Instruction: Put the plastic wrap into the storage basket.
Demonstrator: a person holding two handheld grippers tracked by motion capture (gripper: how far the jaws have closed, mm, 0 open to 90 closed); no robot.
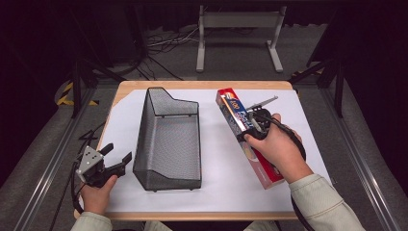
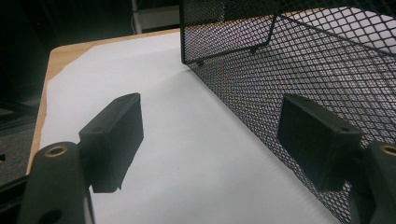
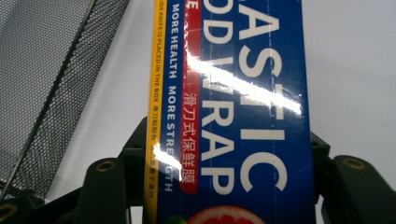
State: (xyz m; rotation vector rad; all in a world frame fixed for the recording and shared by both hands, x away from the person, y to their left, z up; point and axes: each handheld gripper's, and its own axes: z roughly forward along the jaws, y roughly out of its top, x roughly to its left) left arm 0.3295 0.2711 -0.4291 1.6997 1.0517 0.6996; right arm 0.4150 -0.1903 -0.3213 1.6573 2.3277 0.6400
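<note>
my right tongs (image 1: 253,126) clamp the wrap box (image 1: 239,120) right of centre; my left tongs (image 1: 117,158) gape at lower left, beside the mesh basket (image 1: 168,139).

Spread claw (image 2: 210,140) beside mesh basket (image 2: 299,65)

Basket (image 1: 168,139): black wire mesh, matt, open weave; beside the left gripper (image 2: 210,140), whose jaws look like matt black plastic with brass-coloured rivets. Box (image 3: 233,116) between the right gripper (image 3: 229,186) jaws: glossy printed card, smooth, with bright glare streaks across the blue face. Under both tools, a matt white paper-like sheet (image 1: 221,159) over a smooth pale wood table (image 1: 202,84).
</note>
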